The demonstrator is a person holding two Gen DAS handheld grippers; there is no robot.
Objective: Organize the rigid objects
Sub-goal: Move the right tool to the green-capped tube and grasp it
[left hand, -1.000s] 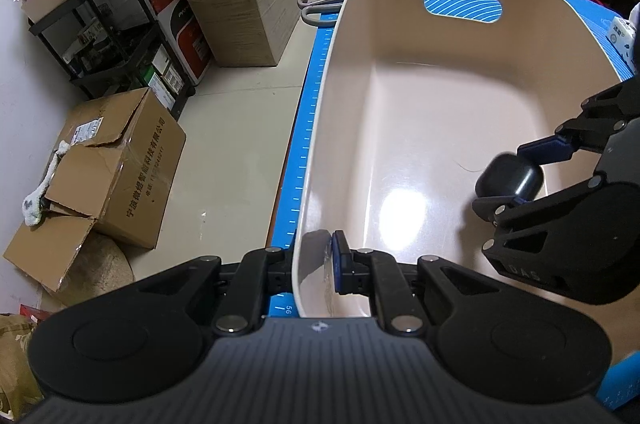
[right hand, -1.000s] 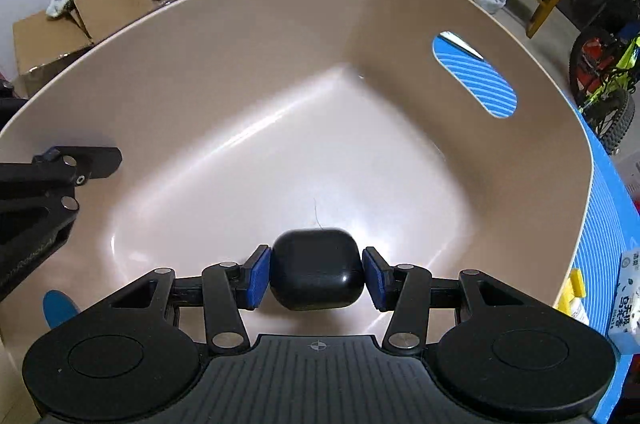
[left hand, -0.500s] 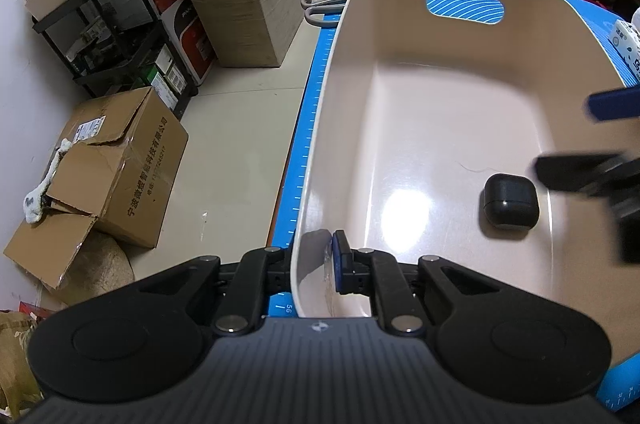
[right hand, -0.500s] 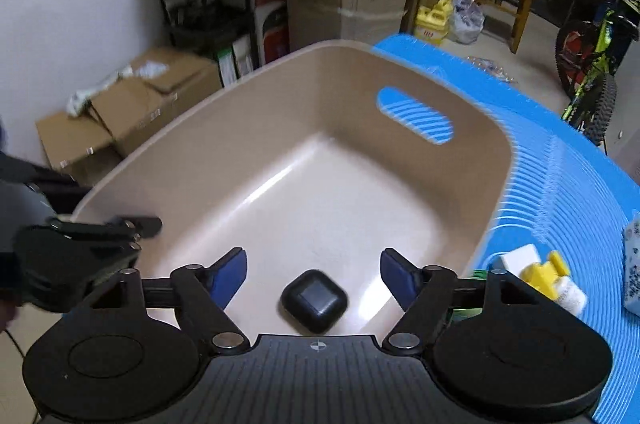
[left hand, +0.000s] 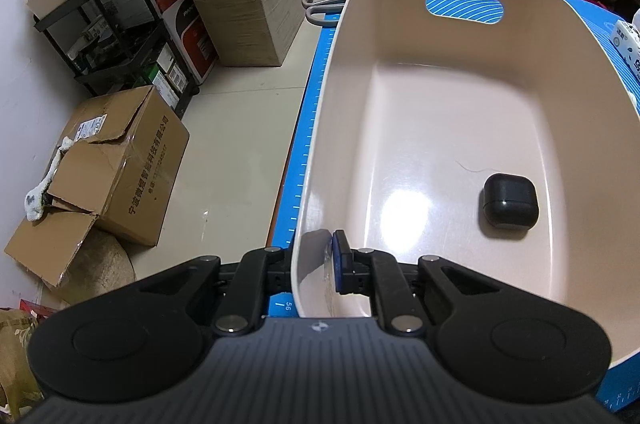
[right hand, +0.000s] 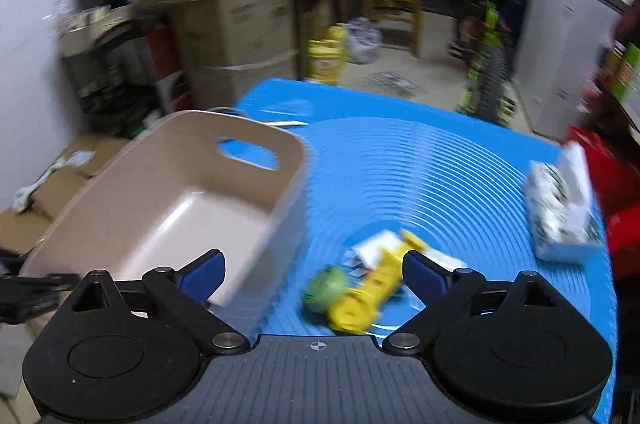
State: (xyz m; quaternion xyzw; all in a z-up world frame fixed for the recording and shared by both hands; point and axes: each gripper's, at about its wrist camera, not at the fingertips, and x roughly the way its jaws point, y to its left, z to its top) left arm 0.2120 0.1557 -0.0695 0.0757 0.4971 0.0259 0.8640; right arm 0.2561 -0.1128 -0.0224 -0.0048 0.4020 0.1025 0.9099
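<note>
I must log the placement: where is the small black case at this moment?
In the left wrist view the black case lies on the floor of the beige bin, towards its right wall, apart from the left gripper clamping the near rim.

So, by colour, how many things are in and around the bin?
Beige: 1, bin
Black: 1, case inside it
Yellow: 1, toy
Green: 1, blurred item
White: 1, tissue pack
Grey: 1, scissors
Total: 6; blurred white scraps uncounted.

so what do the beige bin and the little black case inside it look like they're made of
Beige bin: looks like moulded plastic, smooth and semi-glossy; a bright light glare shows on its floor, and its corners and handle cutout are rounded.

Black case: probably hard plastic with a satin finish; rounded edges, a thin lid seam and only soft highlights. Could be coated; the look leaves that open.
</note>
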